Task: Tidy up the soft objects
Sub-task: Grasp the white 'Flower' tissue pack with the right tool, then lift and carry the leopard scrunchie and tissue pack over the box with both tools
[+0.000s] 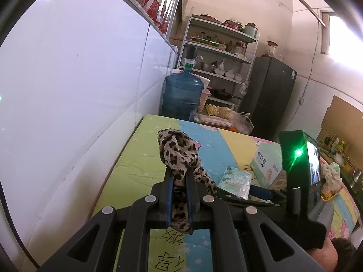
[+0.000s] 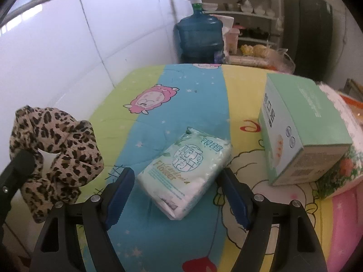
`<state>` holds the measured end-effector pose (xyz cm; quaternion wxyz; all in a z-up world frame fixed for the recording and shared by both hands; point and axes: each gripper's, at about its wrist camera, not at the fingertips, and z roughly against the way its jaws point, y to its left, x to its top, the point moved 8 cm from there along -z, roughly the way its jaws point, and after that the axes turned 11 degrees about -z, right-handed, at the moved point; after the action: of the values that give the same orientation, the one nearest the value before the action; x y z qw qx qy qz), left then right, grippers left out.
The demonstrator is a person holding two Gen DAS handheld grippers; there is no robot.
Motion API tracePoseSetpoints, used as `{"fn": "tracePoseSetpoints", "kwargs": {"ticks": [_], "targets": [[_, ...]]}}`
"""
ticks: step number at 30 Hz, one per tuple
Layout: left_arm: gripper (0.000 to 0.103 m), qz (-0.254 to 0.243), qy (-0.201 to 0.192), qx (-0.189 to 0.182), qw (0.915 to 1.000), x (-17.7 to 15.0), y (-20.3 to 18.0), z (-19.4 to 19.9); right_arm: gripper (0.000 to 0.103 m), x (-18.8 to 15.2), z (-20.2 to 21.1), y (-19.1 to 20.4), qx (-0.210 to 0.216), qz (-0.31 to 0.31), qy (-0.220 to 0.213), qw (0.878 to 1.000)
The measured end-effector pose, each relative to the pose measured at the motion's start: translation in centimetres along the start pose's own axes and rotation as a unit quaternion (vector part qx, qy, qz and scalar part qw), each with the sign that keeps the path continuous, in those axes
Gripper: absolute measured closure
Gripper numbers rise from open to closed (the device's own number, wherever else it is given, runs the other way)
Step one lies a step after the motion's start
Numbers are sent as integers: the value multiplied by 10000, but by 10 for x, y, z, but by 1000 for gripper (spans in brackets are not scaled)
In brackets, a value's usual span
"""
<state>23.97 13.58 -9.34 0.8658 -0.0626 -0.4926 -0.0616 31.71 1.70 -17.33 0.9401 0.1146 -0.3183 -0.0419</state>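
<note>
Left wrist: we see the leopard scrunchie [image 1: 179, 156] pinched in the left gripper [image 1: 179, 176], jaws closed on it, fabric bunching up toward 12 o'clock. Striped cartoon quilt [image 1: 136, 158] below, white wall at 9, water jug [image 1: 182, 95] at 12.

Right wrist: tissue pack [image 2: 188, 172] lies flat on the quilt, long axis 7-to-1, between the right gripper [image 2: 177, 192] pads w/o touching; jaws wide, opening. Green box [image 2: 301, 131] at 2.

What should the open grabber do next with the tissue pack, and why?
Probably ease the right gripper down and close it on the tissue pack. Its jaws stand wide on either side of the pack, not touching it, and the pack lies flat on the quilt. The left gripper already holds the leopard scrunchie.
</note>
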Motion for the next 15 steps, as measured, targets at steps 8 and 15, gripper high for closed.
{"fn": "tracePoseSetpoints", "kwargs": {"ticks": [8,15], "targets": [[93,40,42,-32,10000,1,3,-2,46,-2,10,3,167,182,-169,9996],[93,14,0,-58,10000,3,-1,2,46,-3,34,3,341,241,-377,9984]]}}
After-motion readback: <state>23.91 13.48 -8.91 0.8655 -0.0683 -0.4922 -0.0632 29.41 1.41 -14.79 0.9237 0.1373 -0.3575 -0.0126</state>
